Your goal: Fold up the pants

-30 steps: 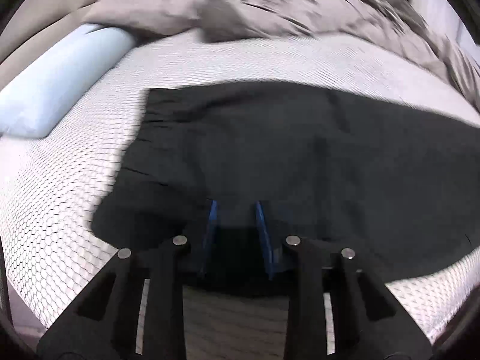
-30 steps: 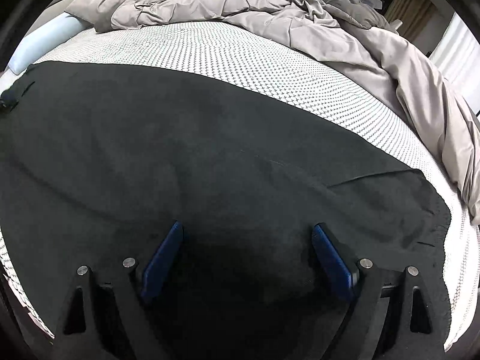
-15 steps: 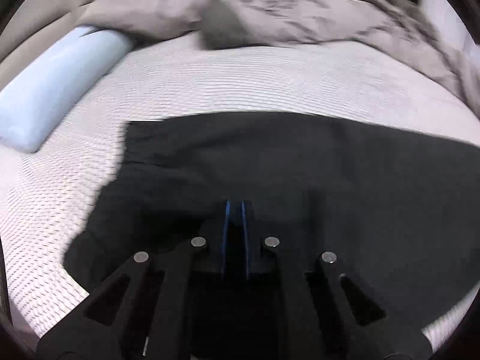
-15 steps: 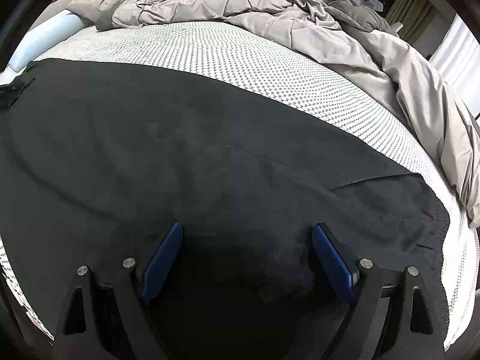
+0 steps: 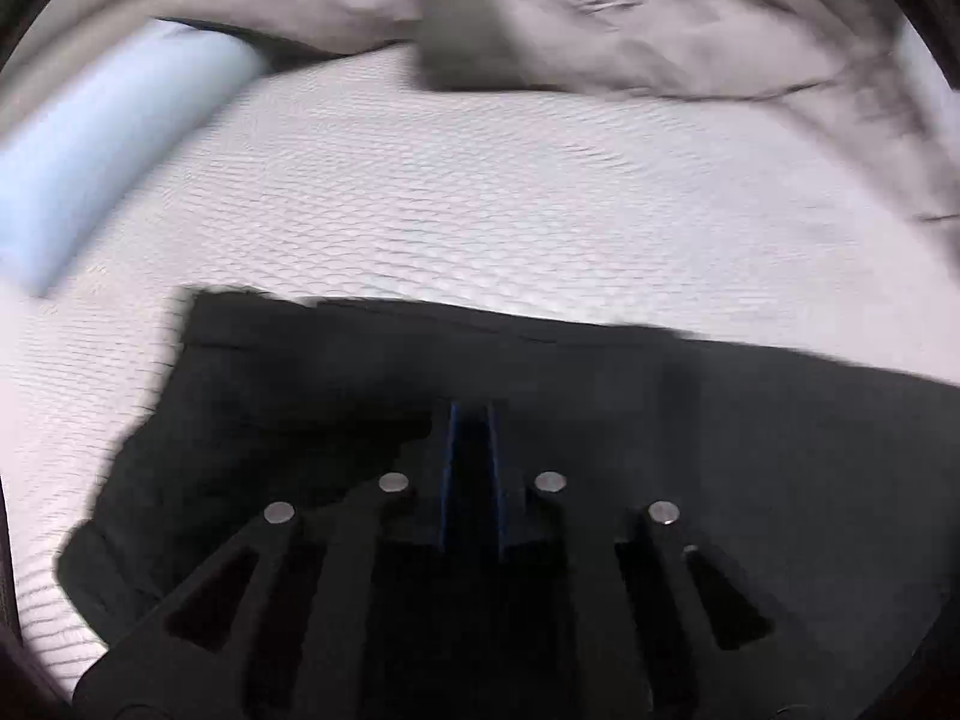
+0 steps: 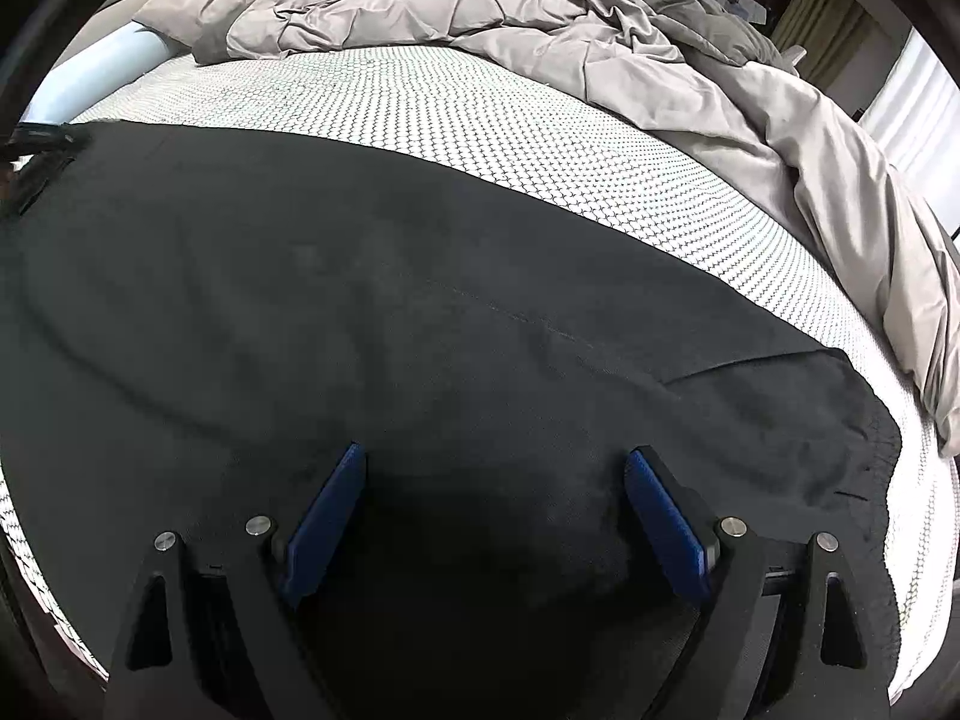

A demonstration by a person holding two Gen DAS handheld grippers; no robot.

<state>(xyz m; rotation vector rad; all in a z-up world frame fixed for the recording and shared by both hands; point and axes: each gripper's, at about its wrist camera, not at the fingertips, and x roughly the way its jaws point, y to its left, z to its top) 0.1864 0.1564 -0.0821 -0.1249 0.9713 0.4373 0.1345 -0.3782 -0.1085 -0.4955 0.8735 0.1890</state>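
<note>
Black pants (image 6: 420, 312) are lying spread across a white mattress (image 6: 540, 138) patterned with small dark marks, their length running from the left of the right wrist view to the elasticated waistband end (image 6: 864, 468) at the lower right. A seam line is running diagonally across the cloth toward that end.

The right gripper (image 6: 495, 510) is hovering low over the pants with its jaws standing wide apart; the blue pads (image 6: 327, 516) are facing each other across bare black fabric, and nothing is being held between them.

In the left wrist view, which is blurred, the left gripper (image 5: 472, 468) is showing its jaws drawn close together, with a narrow strip of dark pants (image 5: 720, 420) cloth lying between the blue pad edges. The fabric is bunching and folding to the left of the fingers, with the far edge of the garment crossing the mattress (image 5: 480, 198) beyond them.

A light blue pillow (image 5: 102, 144) is lying at the left edge of the bed, also appearing at the upper left of the right wrist view (image 6: 102, 69). A crumpled taupe comforter (image 6: 480, 6) is heaped along the far side of the mattress and trailing down its right side; it is filling the top of the left wrist view too (image 5: 630, 12).
</note>
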